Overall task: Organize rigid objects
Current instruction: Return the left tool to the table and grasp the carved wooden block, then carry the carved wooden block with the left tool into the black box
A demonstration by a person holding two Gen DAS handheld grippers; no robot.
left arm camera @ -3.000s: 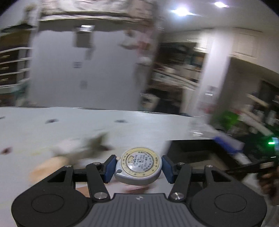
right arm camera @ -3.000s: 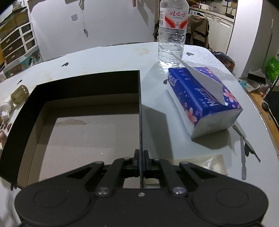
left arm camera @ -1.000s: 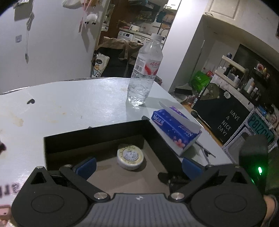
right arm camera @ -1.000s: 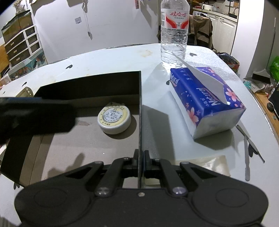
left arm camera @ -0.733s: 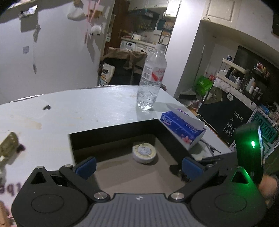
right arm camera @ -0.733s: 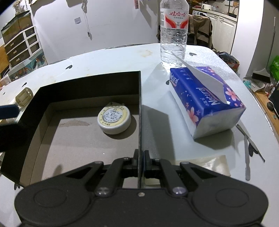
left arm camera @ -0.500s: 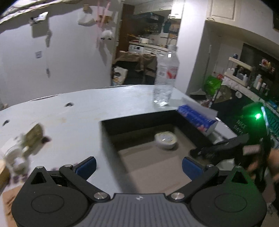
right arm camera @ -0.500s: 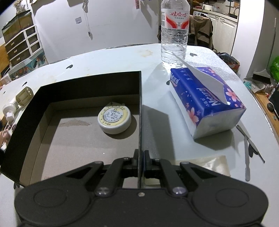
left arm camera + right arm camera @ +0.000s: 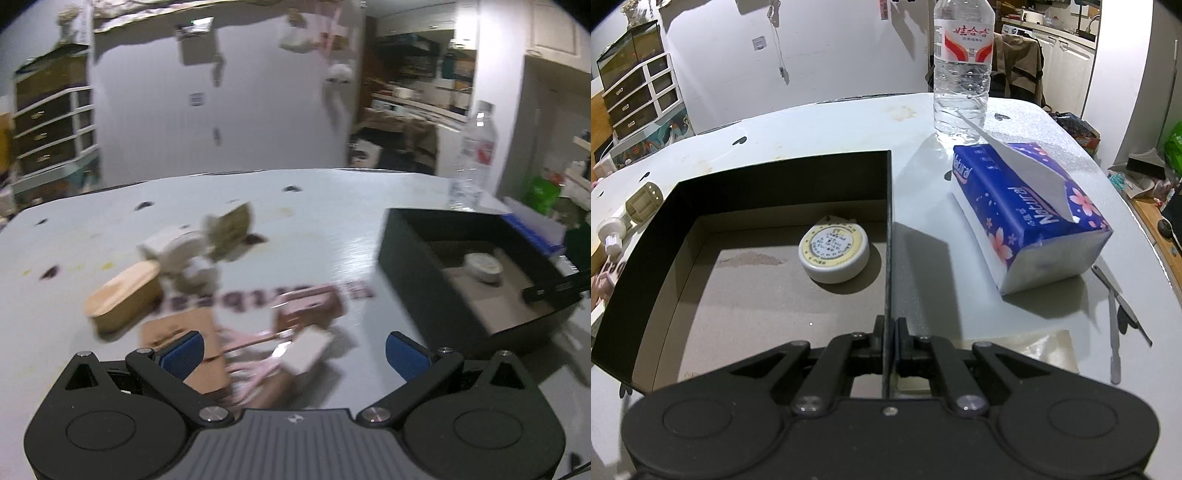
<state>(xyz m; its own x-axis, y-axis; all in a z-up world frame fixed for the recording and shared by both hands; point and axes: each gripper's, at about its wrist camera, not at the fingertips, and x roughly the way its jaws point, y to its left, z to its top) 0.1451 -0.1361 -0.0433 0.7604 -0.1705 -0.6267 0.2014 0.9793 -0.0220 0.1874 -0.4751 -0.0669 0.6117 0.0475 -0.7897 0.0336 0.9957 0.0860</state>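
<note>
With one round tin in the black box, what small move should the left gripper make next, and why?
Probably lower the open left gripper onto the small white block lying between its fingers. The round tin already sits in the black box, which the right gripper steadies by its wall.

A lived-in home, with the kitchen opening off the room. At one o'clock beyond the pale round worktop (image 9: 820, 122), white kitchen cabinets (image 9: 1067, 55) carry a countertop, and a brown jacket (image 9: 1015, 62) hangs over a chair. At ten o'clock stands a white drawer unit with dark fronts (image 9: 639, 96), a glass tank (image 9: 629, 51) on top. A blue floral soft tissue pack (image 9: 1030, 214) and clear plastic water bottle (image 9: 962, 74) sit on the worktop.
</note>
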